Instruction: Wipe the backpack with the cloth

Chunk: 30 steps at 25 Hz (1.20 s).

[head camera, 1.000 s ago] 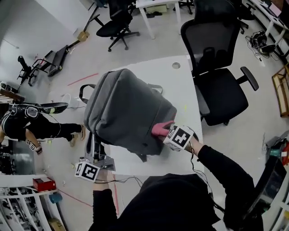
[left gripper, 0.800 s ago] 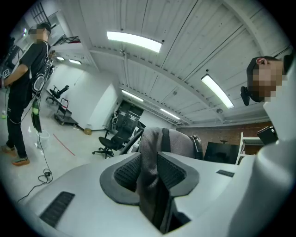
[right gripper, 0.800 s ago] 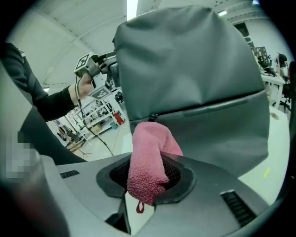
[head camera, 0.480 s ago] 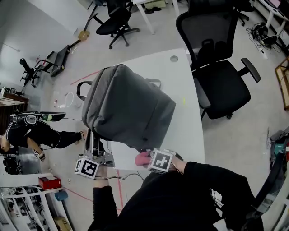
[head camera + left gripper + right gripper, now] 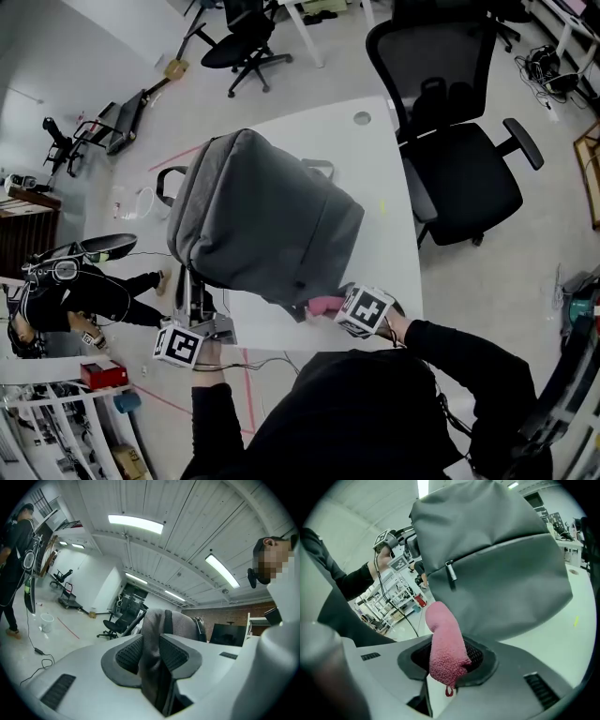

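L gripper clenched on grey backpack fabric, near-left; R gripper grasps pink cloth at backpack's near edge.

An open-plan office used as a lab workspace: a white rectangular tabletop with a round cable hole, black mesh-backed swivel chairs on castors, a pale grey hard floor marked with a red tape line, long fluorescent ceiling strips, a dark flat monitor on another desk, white metal storage racks, and loose black cables heaped by the desks
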Tool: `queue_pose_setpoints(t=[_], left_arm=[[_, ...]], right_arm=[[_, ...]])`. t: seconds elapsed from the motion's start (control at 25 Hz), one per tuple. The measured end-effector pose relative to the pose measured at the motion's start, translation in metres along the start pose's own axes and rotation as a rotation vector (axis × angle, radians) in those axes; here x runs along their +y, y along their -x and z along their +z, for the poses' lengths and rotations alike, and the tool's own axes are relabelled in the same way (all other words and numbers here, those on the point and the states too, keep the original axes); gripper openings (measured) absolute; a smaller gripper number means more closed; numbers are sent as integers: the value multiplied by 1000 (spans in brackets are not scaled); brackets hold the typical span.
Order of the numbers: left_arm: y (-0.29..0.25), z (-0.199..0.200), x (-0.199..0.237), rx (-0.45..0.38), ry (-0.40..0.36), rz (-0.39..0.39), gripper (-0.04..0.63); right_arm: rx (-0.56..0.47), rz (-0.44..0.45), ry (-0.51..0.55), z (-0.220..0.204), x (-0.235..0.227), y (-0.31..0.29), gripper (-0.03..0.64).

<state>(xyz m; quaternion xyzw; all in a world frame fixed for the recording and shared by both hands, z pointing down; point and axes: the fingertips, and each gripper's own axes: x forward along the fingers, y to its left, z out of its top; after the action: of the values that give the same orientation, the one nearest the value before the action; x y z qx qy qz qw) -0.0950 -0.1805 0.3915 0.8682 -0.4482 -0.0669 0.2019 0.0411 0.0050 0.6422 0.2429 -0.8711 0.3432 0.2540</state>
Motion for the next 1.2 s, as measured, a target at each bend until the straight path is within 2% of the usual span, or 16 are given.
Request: queue_pose_setpoints(t=[0.24,0.64,0.72,0.8,1.04,1.2], left_arm=[[-3,-7,-8,19,-9,-6,126],[-5,-11,-9,34,-27,-16,126],[-6,-12,-7,36,-30,-7,126],[-7,-11,-7,42,-37,-5,126],[-12,-2,-15,53,-70,-31,126],[-10,0,-16,58,-84,-34,126]], right_arm=[[12,-16,55,0,-38,34,115],[-9,-14,18,-7,-56,58,115],[-37,-59,-10,-4,-76,71,114],[-69,-146,-40,5,-108,89,114],[-213,-396,-135,67,-216,139,114],[-295,-462,-250,101,-270,158,114]])
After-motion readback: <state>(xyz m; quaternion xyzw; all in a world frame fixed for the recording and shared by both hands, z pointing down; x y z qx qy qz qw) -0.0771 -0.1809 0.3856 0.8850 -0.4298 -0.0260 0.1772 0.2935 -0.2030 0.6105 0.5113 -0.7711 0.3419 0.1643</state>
